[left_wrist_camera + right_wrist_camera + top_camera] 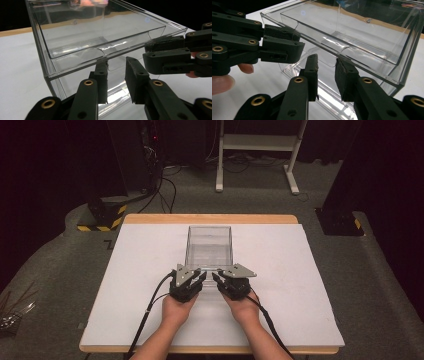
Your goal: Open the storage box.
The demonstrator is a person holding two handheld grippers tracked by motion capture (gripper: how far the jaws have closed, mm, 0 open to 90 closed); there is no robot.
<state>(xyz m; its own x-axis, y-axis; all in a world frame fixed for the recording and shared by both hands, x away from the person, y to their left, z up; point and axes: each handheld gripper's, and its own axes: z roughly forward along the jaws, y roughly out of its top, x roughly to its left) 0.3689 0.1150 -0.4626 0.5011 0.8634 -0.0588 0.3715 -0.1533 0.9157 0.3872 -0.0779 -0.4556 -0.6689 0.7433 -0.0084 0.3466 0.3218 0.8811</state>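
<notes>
My left gripper and right gripper, jaws narrowly apart and holding nothing, sit at the clear plastic box's near wall.

1 clear box, 2 grippers

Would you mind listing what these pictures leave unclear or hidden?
- High view: the jaws of the left gripper and right gripper are too small to judge against the clear box.
- Both gripper views: glare and see-through walls blur whether any jaw touches the box.
- High view: items at the left edge are dark and cut off.
</notes>
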